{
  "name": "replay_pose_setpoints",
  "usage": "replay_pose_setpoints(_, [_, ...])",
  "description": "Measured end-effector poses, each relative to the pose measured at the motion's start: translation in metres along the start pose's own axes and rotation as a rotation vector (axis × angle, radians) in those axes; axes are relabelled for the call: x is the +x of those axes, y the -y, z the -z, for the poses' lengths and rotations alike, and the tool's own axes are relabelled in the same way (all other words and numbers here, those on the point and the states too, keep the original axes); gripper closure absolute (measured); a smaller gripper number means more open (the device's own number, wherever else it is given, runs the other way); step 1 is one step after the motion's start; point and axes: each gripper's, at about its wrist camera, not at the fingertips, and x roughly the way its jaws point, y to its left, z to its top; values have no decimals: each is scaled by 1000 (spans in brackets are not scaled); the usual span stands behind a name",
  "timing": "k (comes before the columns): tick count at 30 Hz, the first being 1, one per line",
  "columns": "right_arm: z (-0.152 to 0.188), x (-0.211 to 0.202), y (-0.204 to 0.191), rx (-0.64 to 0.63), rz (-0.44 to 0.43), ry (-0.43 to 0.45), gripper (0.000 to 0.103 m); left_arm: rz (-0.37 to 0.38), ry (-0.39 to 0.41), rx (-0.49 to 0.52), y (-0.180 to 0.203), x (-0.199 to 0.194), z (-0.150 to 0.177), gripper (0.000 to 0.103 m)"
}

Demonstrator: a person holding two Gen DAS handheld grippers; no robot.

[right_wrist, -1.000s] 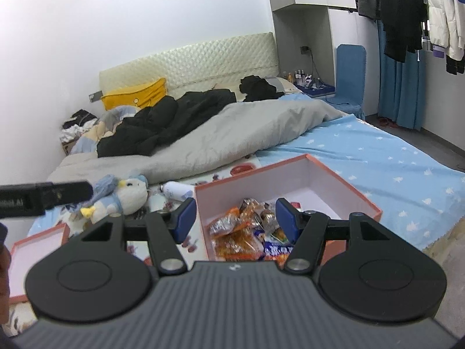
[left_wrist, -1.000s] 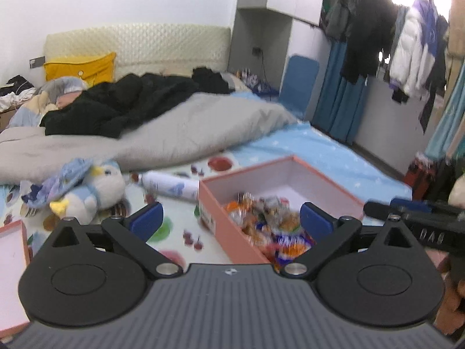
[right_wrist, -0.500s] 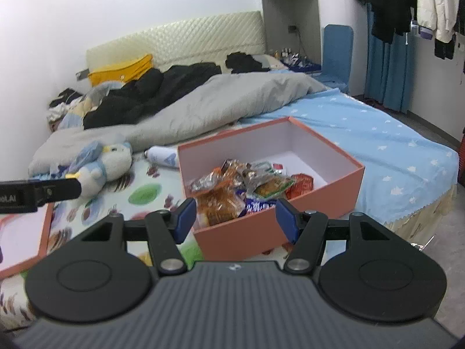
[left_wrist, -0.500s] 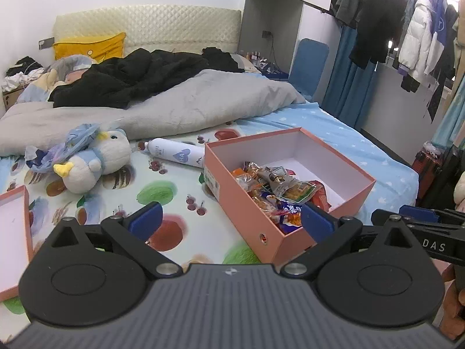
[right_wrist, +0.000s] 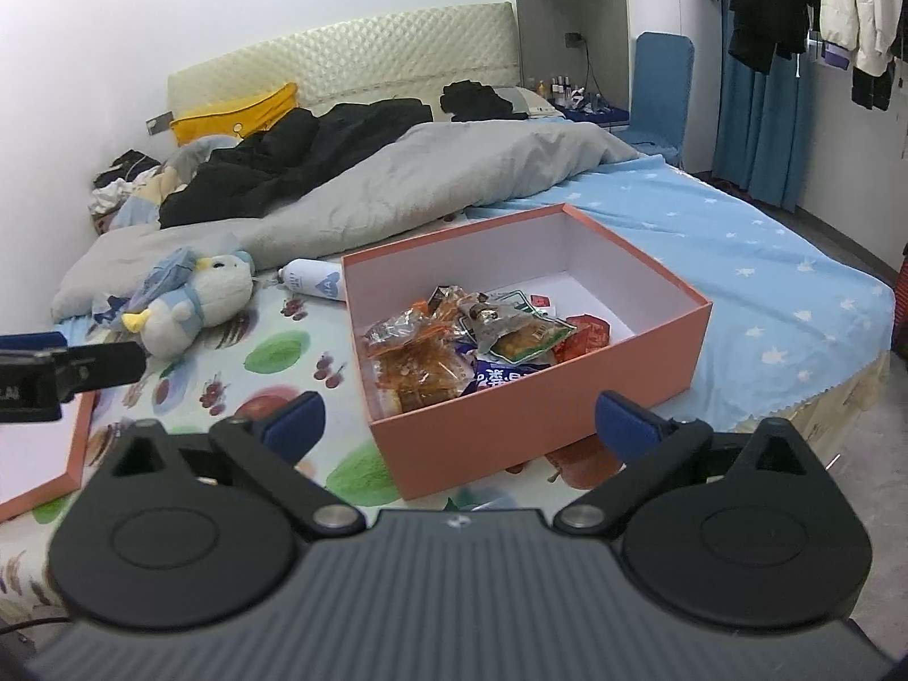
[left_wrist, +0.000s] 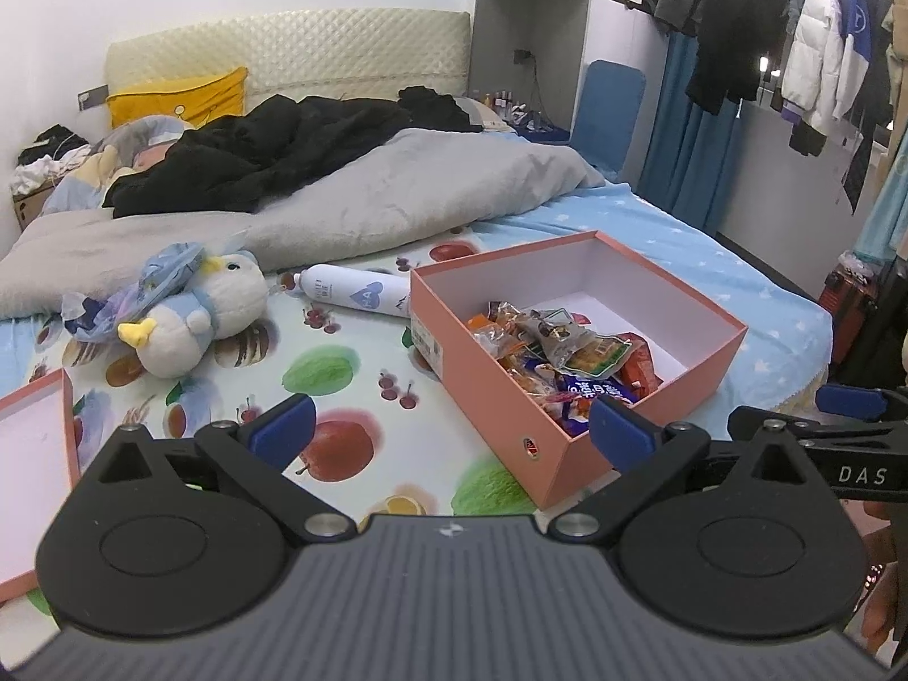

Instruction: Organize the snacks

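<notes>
In the left wrist view, the salmon-pink box (left_wrist: 573, 442) is seen lying open on the bed (left_wrist: 681, 238), its long axis running from the near left corner away toward the far right. A small round mark and a white label are carried on its outer walls, and the inside is white. The snack packets (left_wrist: 562, 352) are heaped in the near half of the box, the far half being bare; orange, clear, green and purple wrappers can be made out. A white bottle (left_wrist: 357, 298) with a pale blue heart lies on its side just behind the box's near left end, pointing toward it. A plush duck (left_wrist: 193, 318) rests further left of the box, and the box lid (left_wrist: 34, 454) lies at the far left edge. The left gripper (left_wrist: 451, 431) is held before the box with its jaws wide and nothing between them. The right gripper (left_wrist: 851, 442) is partly seen to the right of the box.

In the right wrist view, the box (right_wrist: 533, 425) is seen nearly head-on by one corner, its long axis running away to the right. The snack packets (right_wrist: 471, 340) fill its near left part. The bottle (right_wrist: 315, 281) shows behind the box's left wall, the plush duck (right_wrist: 187, 306) left of that. The right gripper (right_wrist: 459, 423) is held in front of the box; its jaws have just been opening and stand wide, with nothing gripped.
</notes>
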Motion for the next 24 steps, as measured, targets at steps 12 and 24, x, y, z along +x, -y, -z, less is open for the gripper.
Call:
replay_pose_setpoints(12, [0, 0, -2, -7, -6, 6, 0, -7, -4, -17, -2, 3, -2, 0])
replay_pose_setpoints(24, [-1, -2, -1, -2, -9, 11, 0, -5, -14, -14, 2, 7, -4, 0])
